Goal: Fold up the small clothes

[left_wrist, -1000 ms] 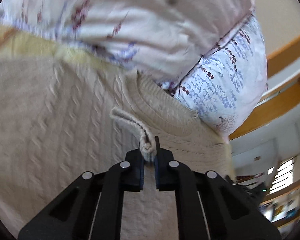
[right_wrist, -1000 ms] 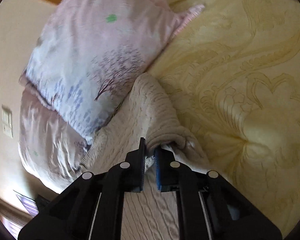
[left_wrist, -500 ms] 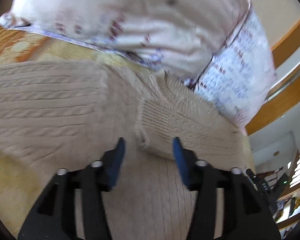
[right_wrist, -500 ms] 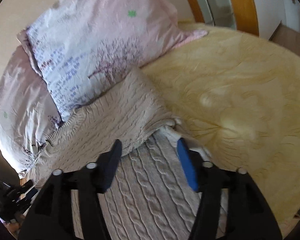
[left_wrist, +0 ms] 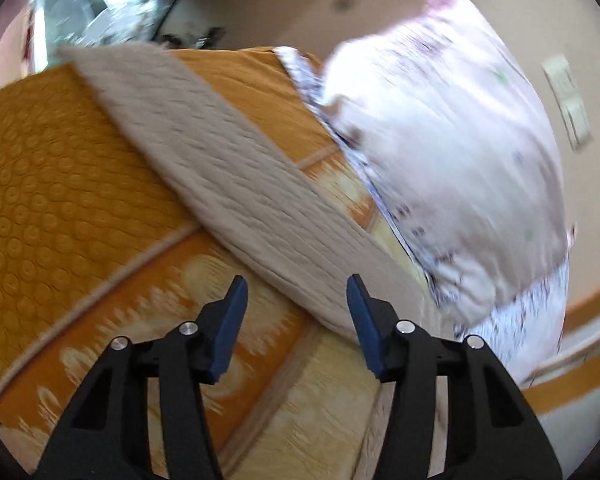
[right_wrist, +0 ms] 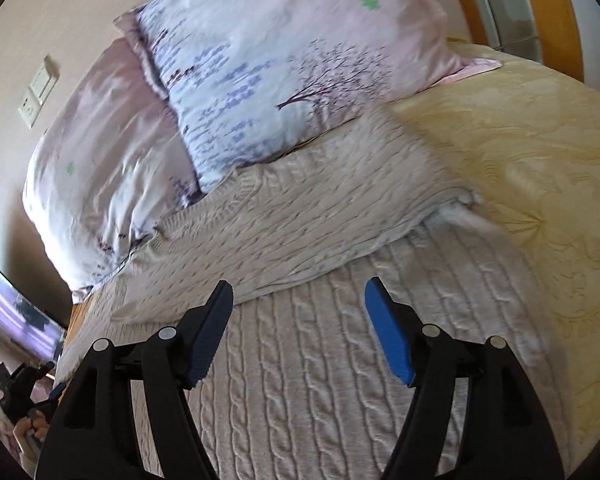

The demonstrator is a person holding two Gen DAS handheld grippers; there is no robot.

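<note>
Both grippers have let go of the sweater, and the left one has swung away to look along a sleeve.

Right gripper [right_wrist: 299, 308] has just been opening; its 2 blue pads [right_wrist: 388, 332] are spread wide over the cream cable-knit sweater [right_wrist: 320, 360] with nothing pinched between them. Left gripper [left_wrist: 293, 308] opened and then closed a little; its pads are apart too, and nothing is between them. One sleeve [right_wrist: 300, 216] is folded across the sweater's body, which lies on the yellow bed cover [right_wrist: 520, 152] just beside 2 flowery pillows [right_wrist: 284, 60]. Seen from the left wrist, the other sleeve [left_wrist: 228, 168] lies flat and stretched out across an orange blanket [left_wrist: 52, 168], next to a pillow [left_wrist: 440, 152]. That picture is blurry.
</note>
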